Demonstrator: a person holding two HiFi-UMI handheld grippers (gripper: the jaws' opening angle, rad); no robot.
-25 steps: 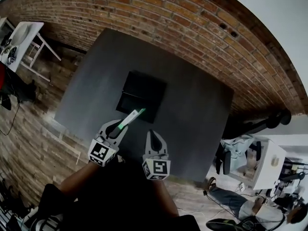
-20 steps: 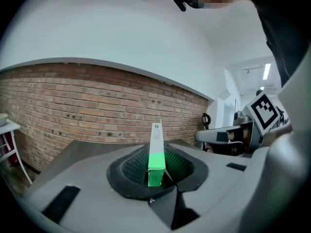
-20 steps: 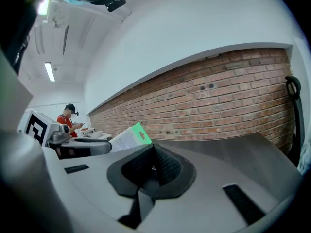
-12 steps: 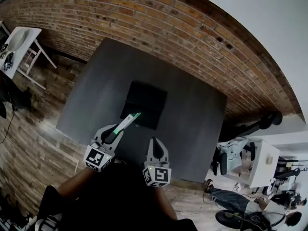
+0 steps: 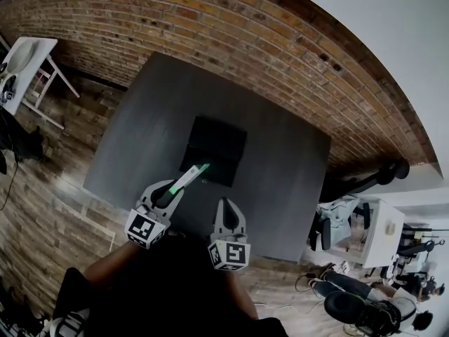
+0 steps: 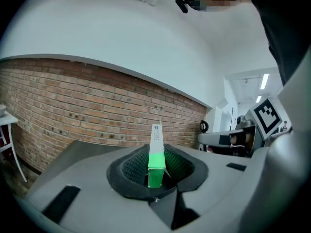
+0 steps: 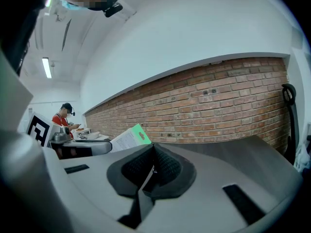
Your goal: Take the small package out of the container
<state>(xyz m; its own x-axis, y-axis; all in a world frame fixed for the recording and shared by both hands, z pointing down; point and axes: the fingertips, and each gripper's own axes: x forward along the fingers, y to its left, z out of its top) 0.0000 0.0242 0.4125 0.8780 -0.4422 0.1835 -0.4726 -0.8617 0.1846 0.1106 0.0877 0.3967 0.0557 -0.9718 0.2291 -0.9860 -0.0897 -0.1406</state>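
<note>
Left gripper point(image 6: 155, 174) clamped on package point(image 6: 156, 149), holding only its near end; most of it sticks out ahead of the tips, so a jolt could pivot it or let it slip, likely dropping it into the container point(image 5: 217, 149) just ahead. Right gripper point(image 7: 153, 161) jaws together, empty, just to the right. Table point(image 5: 280, 188) bare left and right of the container; its near edge sits under both tools, so set down ahead, not short

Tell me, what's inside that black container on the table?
The container shows only flat darkness inside; nothing can be made out. The green-and-white package, held by the left tool, overlaps its near edge in the head view, hiding that bit.
</note>
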